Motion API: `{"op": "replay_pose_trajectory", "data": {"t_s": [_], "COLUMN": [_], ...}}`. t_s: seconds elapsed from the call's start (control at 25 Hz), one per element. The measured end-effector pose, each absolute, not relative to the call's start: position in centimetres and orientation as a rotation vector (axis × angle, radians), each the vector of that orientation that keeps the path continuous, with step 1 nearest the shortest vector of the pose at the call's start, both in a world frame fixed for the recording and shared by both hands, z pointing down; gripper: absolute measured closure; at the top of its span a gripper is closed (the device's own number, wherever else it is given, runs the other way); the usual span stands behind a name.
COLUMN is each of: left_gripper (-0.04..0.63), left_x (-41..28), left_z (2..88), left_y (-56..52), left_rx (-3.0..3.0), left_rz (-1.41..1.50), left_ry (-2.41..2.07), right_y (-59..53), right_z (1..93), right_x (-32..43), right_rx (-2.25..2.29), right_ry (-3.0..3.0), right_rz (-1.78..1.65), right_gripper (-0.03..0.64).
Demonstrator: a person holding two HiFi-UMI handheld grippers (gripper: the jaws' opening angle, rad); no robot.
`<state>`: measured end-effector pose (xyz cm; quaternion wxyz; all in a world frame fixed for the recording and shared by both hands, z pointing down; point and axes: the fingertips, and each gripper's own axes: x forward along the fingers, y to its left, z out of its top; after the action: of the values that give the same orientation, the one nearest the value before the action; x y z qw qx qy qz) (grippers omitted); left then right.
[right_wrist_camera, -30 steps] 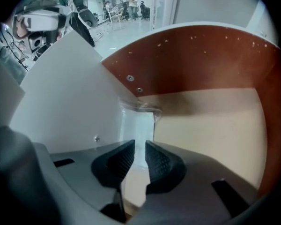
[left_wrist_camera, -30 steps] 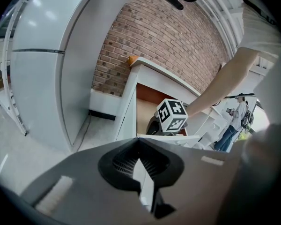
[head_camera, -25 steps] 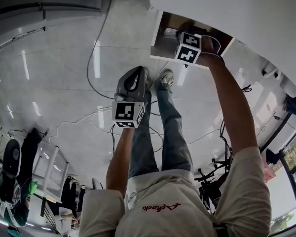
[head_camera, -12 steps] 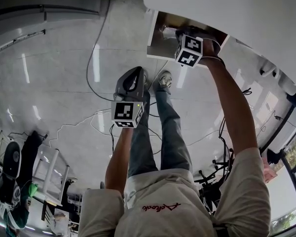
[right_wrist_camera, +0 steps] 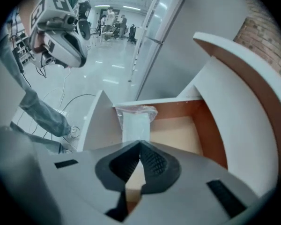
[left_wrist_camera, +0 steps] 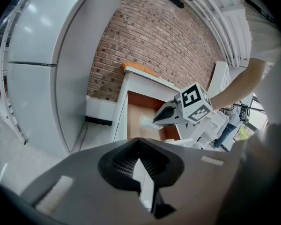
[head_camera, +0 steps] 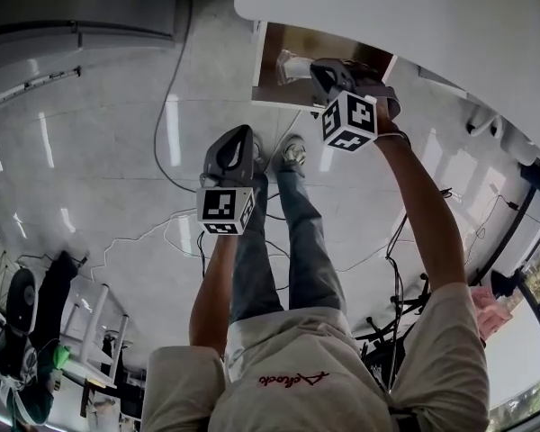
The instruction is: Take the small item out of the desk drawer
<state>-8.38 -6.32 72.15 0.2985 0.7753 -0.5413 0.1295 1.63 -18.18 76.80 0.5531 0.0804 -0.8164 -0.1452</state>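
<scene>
The desk drawer (head_camera: 274,57) stands open under the white desktop (head_camera: 432,25), its brown inside showing in the right gripper view (right_wrist_camera: 178,130). My right gripper (head_camera: 328,77) is at the drawer's front, shut on a small clear plastic packet (right_wrist_camera: 133,121) with white contents. The packet (head_camera: 292,66) sticks out past the jaws over the drawer. My left gripper (head_camera: 238,142) hangs lower and to the left above the floor, shut and holding nothing. From the left gripper view I see the right gripper (left_wrist_camera: 171,116) and the packet (left_wrist_camera: 146,121) in front of the drawer (left_wrist_camera: 131,118).
Black and white cables (head_camera: 175,106) trail over the shiny floor. The person's legs and shoes (head_camera: 292,151) stand below the drawer. A grey cabinet (left_wrist_camera: 47,55) and a brick wall (left_wrist_camera: 150,36) lie beyond the desk. Chairs and racks stand at the lower left (head_camera: 36,331).
The right gripper has drawn back out of the drawer toward the person, with the packet now showing in its jaws. The left gripper has hardly moved.
</scene>
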Motion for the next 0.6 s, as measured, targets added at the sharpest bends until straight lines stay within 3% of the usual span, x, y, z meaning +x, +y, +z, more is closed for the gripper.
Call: {"op": "replay_pose_trajectory", "data": {"t_s": [0.6], "left_gripper": [0.588], "left_x": [-7.7], "left_z": [68.8], "left_y": [-4.7], "left_rx": [2.104], "left_rz": [0.353], "left_ry": [-1.473], "right_y": [-10.3], "right_z": [69.4], "right_x": [2.4], "right_rx": [0.343], "right_ry": [-2.092], "right_rz": [-0.432], "right_gripper": [0.604]}}
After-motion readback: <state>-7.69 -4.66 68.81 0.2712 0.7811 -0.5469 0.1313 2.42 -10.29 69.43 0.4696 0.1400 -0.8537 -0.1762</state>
